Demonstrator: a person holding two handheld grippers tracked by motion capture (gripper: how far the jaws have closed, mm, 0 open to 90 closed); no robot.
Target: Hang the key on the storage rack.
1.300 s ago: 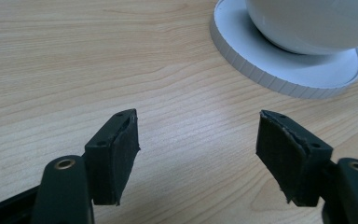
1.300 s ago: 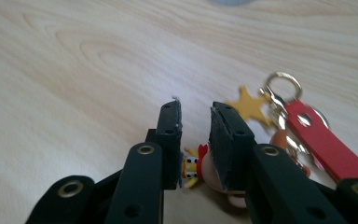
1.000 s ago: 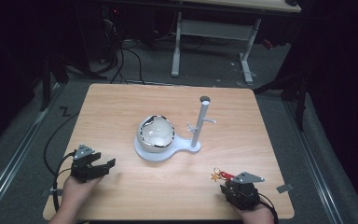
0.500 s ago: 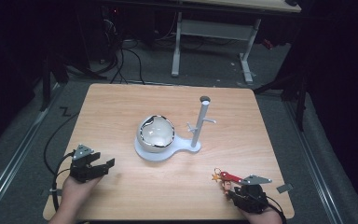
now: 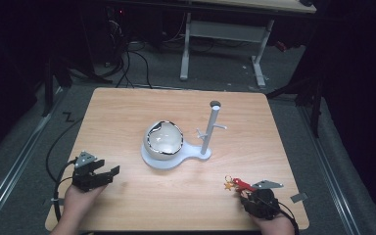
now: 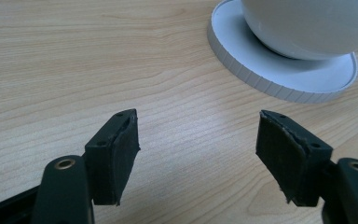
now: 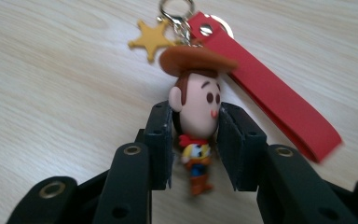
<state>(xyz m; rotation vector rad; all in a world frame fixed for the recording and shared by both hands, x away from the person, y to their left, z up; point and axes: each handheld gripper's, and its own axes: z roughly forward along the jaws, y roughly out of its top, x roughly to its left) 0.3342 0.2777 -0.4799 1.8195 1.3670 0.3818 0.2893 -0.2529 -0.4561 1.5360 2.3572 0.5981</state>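
Note:
A keychain [image 5: 236, 184] lies on the wooden table [image 5: 127, 112] near its front right corner. It has a cowboy figure [image 7: 198, 112], a red strap [image 7: 265, 93], a yellow star [image 7: 150, 39] and a metal ring. My right gripper [image 7: 196, 119] is shut on the figure's head, one pad on each side; in the high view this gripper [image 5: 247, 192] sits just behind the keychain. My left gripper [image 5: 108, 172] rests at the front left. Its jaws stand wide open with bare wood between them [image 6: 196, 135].
A white stand [image 5: 188, 155] sits mid-table with a shiny round bowl [image 5: 163, 140] on its base and an upright post [image 5: 210, 127] with small pegs. The base's rim [image 6: 279, 84] lies just beyond my left gripper. A grey tag [image 5: 298, 197] lies by the right front edge.
My right gripper has shifted slightly to the right and toward the near edge, with the keychain following. The left gripper has stayed put.

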